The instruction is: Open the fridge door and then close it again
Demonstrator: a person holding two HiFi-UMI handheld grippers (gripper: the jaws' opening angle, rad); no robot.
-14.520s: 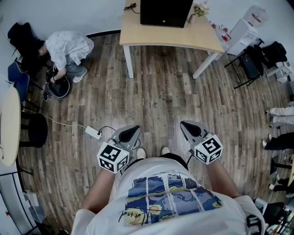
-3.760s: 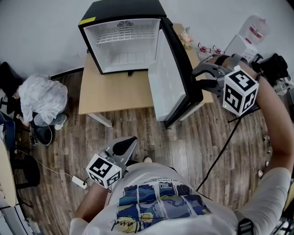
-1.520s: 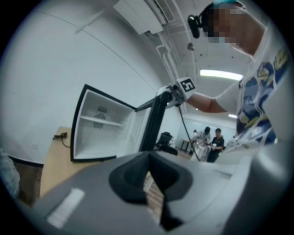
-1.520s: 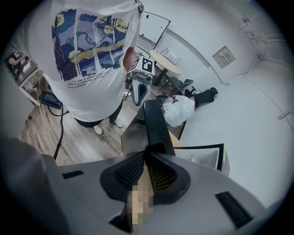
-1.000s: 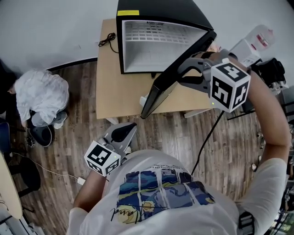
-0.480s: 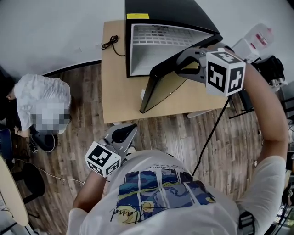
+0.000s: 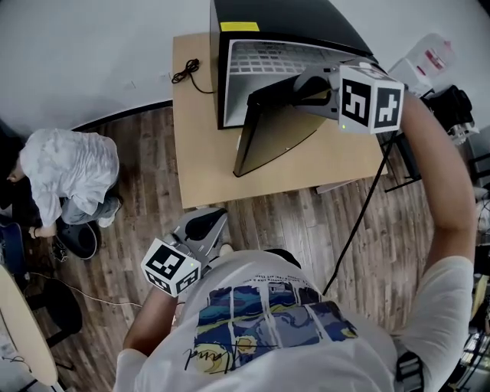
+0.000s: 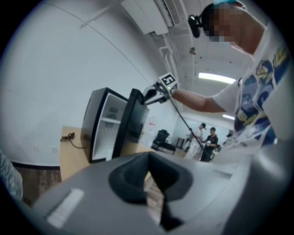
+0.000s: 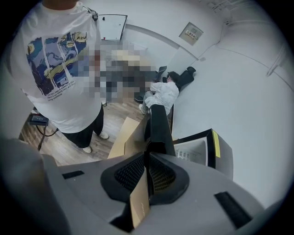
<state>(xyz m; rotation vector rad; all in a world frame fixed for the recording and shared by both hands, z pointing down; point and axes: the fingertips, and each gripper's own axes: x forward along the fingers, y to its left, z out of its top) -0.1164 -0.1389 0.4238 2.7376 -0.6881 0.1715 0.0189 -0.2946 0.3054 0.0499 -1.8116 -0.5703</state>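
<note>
Swung further in than a moment ago, the fridge door (image 7: 264, 130) stands roughly half shut, pushed by the clenched right gripper (image 7: 306, 86); the left gripper (image 7: 200, 226) hangs closed, empty.

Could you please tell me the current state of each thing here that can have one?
Fridge: open, white interior showing.
Fridge door: ajar, at a narrow angle.
Right gripper: shut, tips at the door's upper edge.
Left gripper: shut, empty, held low.
Cable: lying loose on the table.
</note>
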